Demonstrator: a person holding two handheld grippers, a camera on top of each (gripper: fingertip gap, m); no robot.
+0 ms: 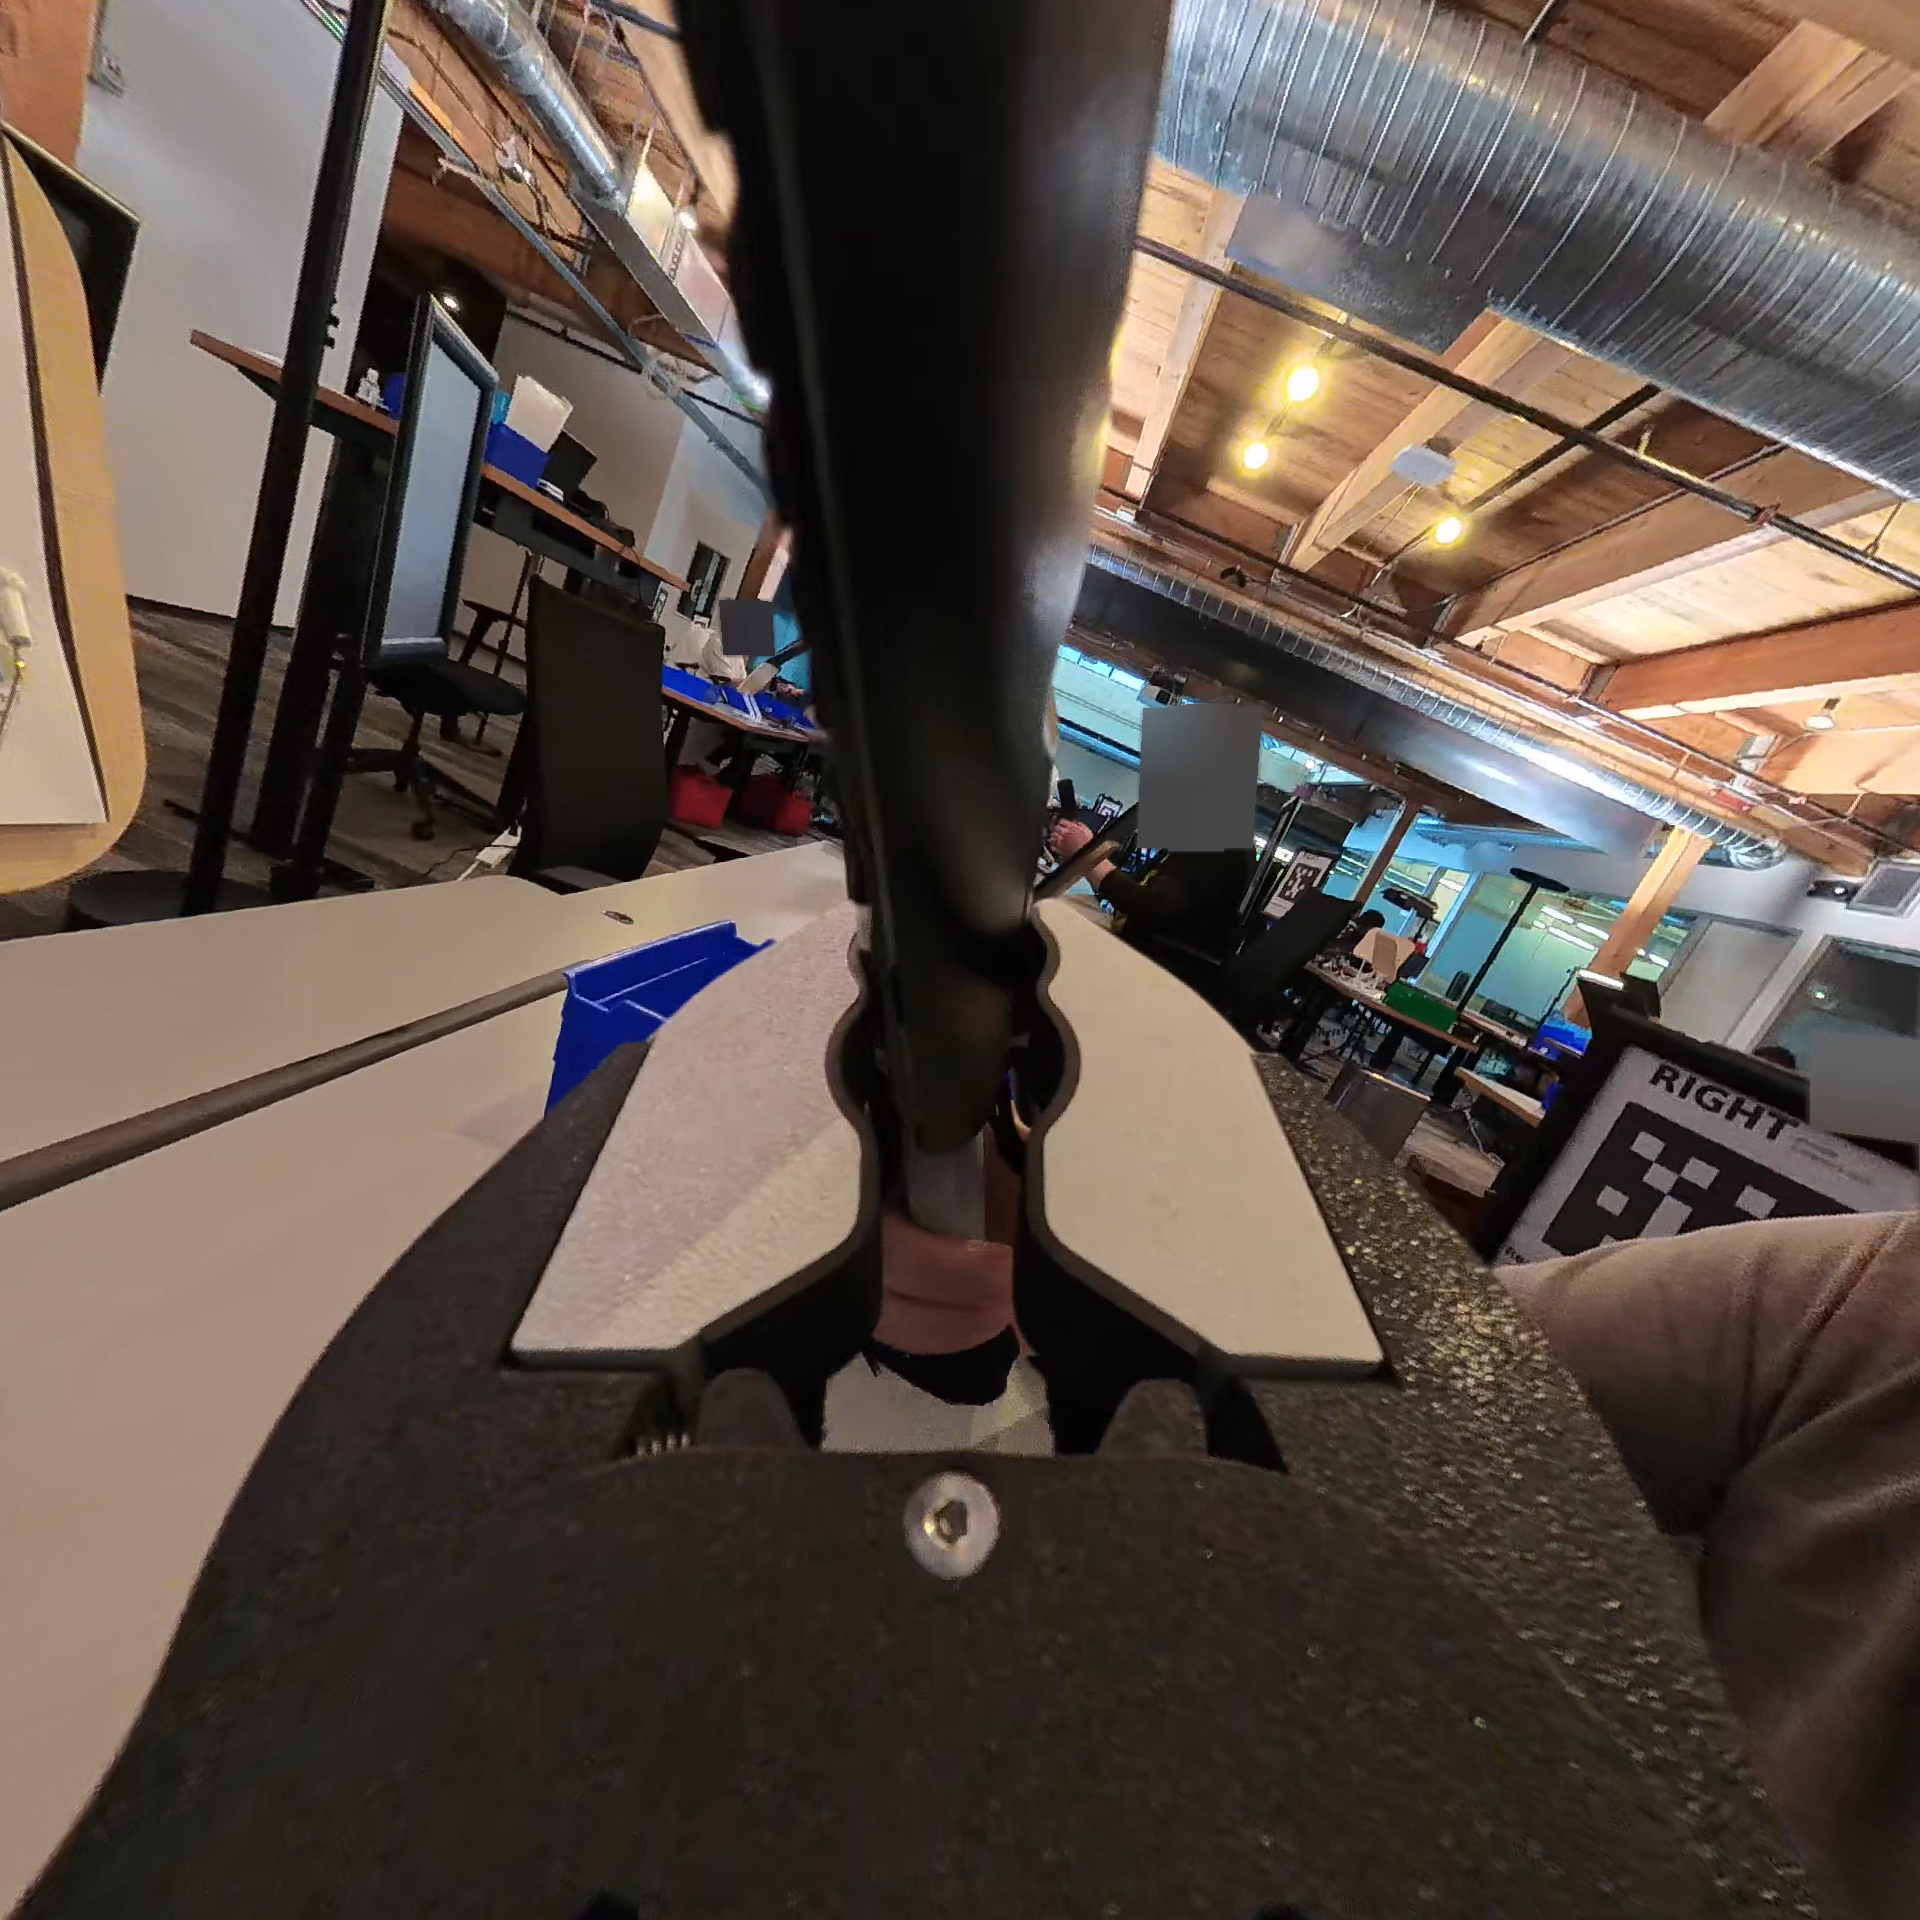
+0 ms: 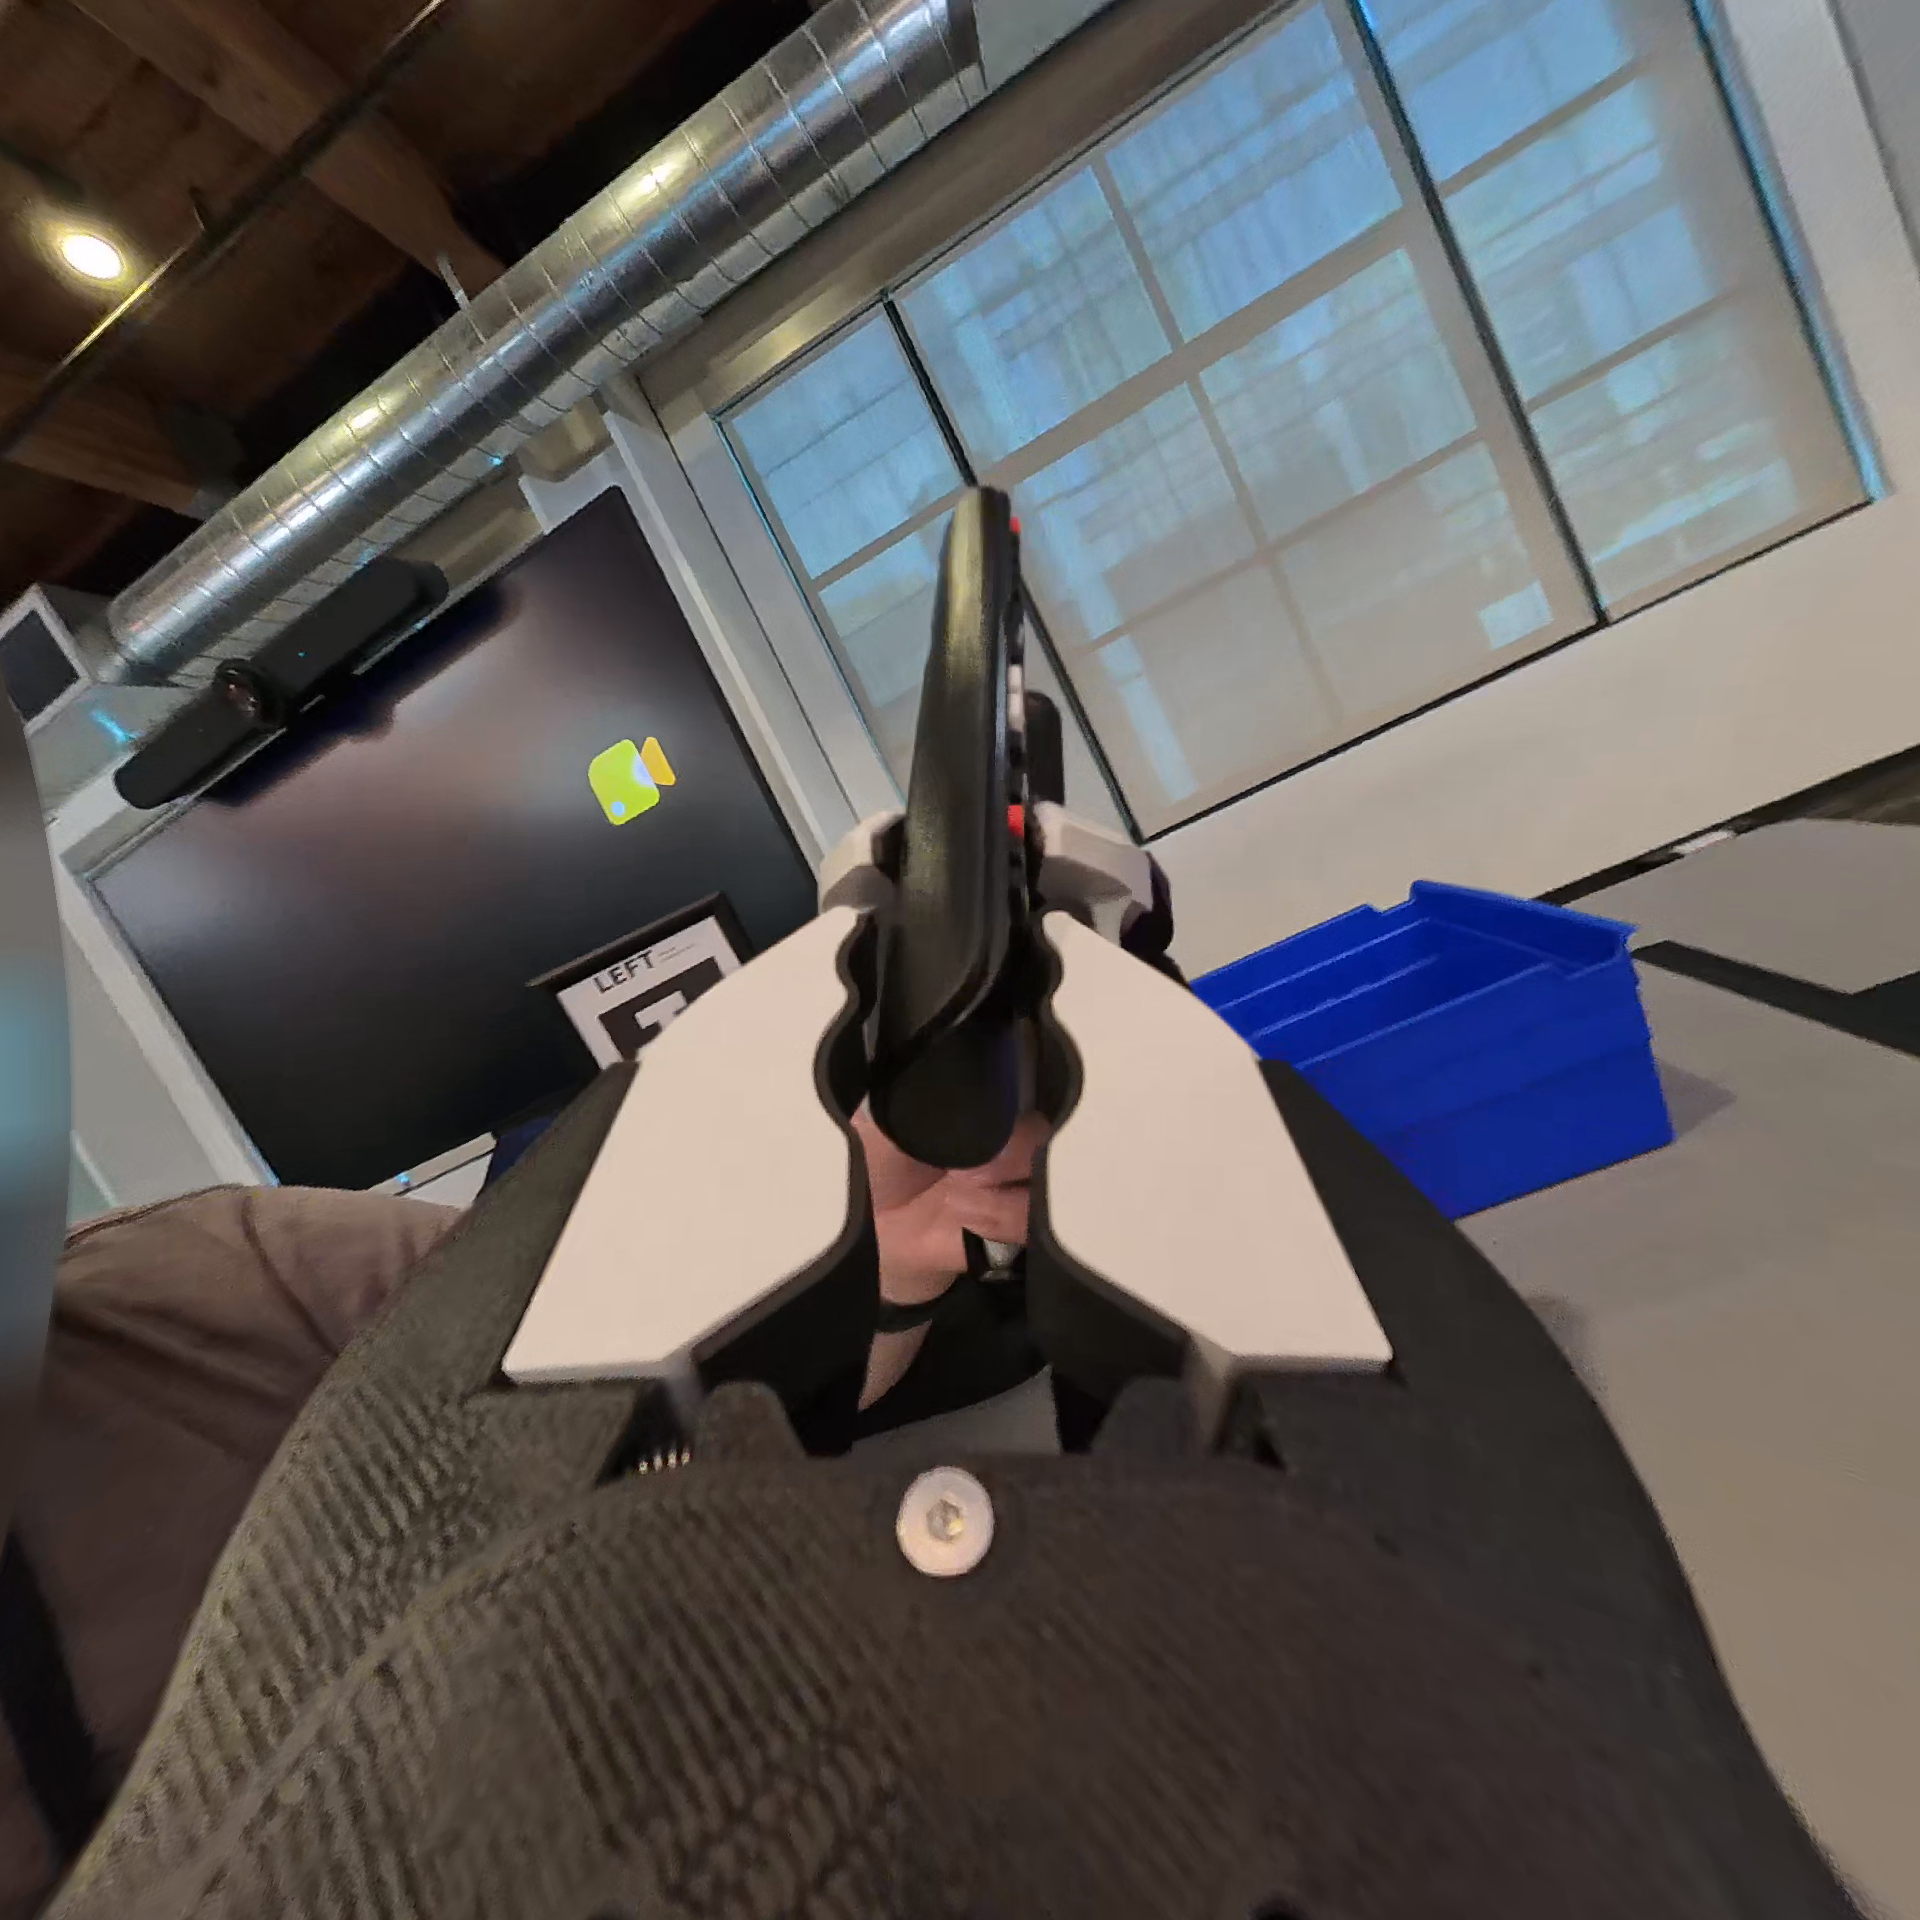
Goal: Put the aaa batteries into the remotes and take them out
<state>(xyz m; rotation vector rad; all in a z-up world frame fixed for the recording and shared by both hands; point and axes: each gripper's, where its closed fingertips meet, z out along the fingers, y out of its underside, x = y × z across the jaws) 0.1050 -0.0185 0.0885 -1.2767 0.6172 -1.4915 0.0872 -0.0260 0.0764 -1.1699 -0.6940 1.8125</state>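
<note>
A black remote (image 1: 935,520) stands upright in the air, pinched between my left gripper's (image 1: 951,935) white fingers. My right gripper (image 2: 945,935) is shut on the same remote (image 2: 961,727), whose red buttons face right. In the right wrist view the left gripper's white fingertips (image 2: 868,857) clasp the remote just beyond my own. A small grey cylinder-like piece (image 1: 948,1184) shows under the remote's lower end; I cannot tell if it is a battery. A hand (image 2: 935,1216) shows behind the gap.
A blue plastic bin (image 2: 1455,1039) stands on the grey table (image 2: 1662,1403), also seen in the left wrist view (image 1: 623,997). The right gripper's marker tag (image 1: 1683,1174) and a brown sleeve (image 1: 1714,1403) are at the right. A dark wall screen (image 2: 416,883) is behind.
</note>
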